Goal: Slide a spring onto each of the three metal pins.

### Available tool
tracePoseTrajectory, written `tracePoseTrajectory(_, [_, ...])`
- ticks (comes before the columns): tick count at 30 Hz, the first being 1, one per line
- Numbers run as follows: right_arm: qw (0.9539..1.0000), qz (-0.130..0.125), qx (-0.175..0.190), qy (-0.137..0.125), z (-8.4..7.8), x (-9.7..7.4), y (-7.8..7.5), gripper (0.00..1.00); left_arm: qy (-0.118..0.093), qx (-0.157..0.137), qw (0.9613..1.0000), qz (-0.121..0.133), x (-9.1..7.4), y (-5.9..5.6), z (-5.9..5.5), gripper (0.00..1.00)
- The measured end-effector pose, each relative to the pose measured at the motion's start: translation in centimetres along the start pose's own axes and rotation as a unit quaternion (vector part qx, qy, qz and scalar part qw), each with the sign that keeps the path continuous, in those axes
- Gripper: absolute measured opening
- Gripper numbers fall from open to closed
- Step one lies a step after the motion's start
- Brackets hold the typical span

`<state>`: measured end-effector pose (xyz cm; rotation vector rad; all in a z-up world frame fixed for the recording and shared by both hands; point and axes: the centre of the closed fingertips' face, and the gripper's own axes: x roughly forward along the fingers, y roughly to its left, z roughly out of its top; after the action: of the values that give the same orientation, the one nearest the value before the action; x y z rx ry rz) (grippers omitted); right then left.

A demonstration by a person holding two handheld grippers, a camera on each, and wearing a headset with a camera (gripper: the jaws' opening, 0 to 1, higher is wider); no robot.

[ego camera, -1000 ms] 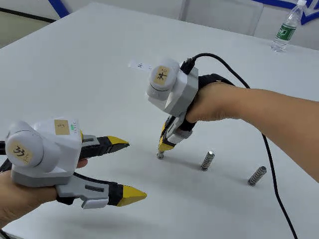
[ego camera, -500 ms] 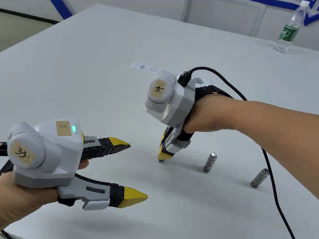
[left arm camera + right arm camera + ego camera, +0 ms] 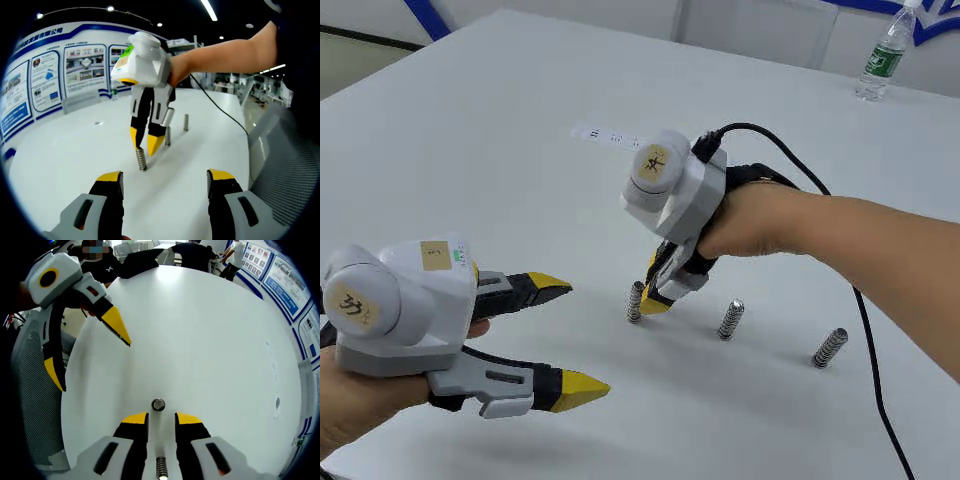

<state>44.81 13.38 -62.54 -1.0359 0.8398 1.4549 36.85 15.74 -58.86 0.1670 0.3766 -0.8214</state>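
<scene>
Metal spring [image 3: 636, 301] now stands full height on the white table [image 3: 470, 150]; a second ago only a stub showed under the right gripper [image 3: 654, 304]. Its jaws sit slightly apart, gripping nothing, tips just beside the spring's top. The left gripper [image 3: 588, 336] still hovers wide open nearby.

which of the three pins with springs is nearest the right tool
The leftmost sprung pin in the head view, at the tips of the right tool; the middle pin and far-right pin stand clear.
</scene>
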Motion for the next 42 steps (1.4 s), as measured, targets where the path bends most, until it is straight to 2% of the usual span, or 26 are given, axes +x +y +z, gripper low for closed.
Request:
tracePoseTrajectory(7, [0.9992, -0.015, 0.02, -0.03, -1.1, -2.0, -0.2, 0.24, -0.002, -0.001, 1.0, 0.003, 0.0, 0.0, 0.3, 0.7])
tracePoseTrajectory(10, [0.9978, -0.024, 0.035, -0.051, -1.5, -3.2, -0.2, 0.26, -0.002, -0.002, 1.0, 0.004, 0.1, 0.1, 0.4, 0.7])
tracePoseTrajectory(15, [0.9957, -0.037, 0.046, -0.071, -2.5, -4.3, -0.2, 0.29, -0.003, 0.001, 1.0, 0.004, 0.4, 0.2, 0.7, 0.7])
tracePoseTrajectory(20, [0.9911, -0.059, 0.065, -0.1, -3.5, -5.7, -0.2, 0.31, -0.004, 0.003, 1.0, 0.003, 0.5, 0.2, 0.9, 0.71])
tracePoseTrajectory(27, [0.985, -0.078, 0.091, -0.124, -5.7, -7.1, 0.1, 0.35, -0.005, 0.002, 1.0, 0.004, 0.6, 0.4, 1.1, 0.71])
tracePoseTrajectory(30, [0.9805, -0.09, 0.103, -0.142, -6.6, -7.7, 0.2, 0.39, -0.004, 0.002, 1.0, 0.004, 0.6, 0.5, 1.1, 0.72])
tracePoseTrajectory(33, [0.9736, -0.101, 0.12, -0.166, -7.2, -8.4, 0.0, 0.42, -0.005, 0.002, 1.0, 0.005, 0.6, 0.5, 1.2, 0.72])
tracePoseTrajectory(35, [0.9716, -0.107, 0.125, -0.17, -7.7, -8.7, 0.0, 0.43, -0.005, 0.001, 1.0, 0.006, 0.6, 0.6, 1.2, 0.72])
tracePoseTrajectory(42, [0.9587, -0.134, 0.148, -0.203, -9.3, -10.2, 0.0, 0.49, -0.005, 0.001, 1.0, 0.006, 0.7, 0.5, 1.3, 0.73])
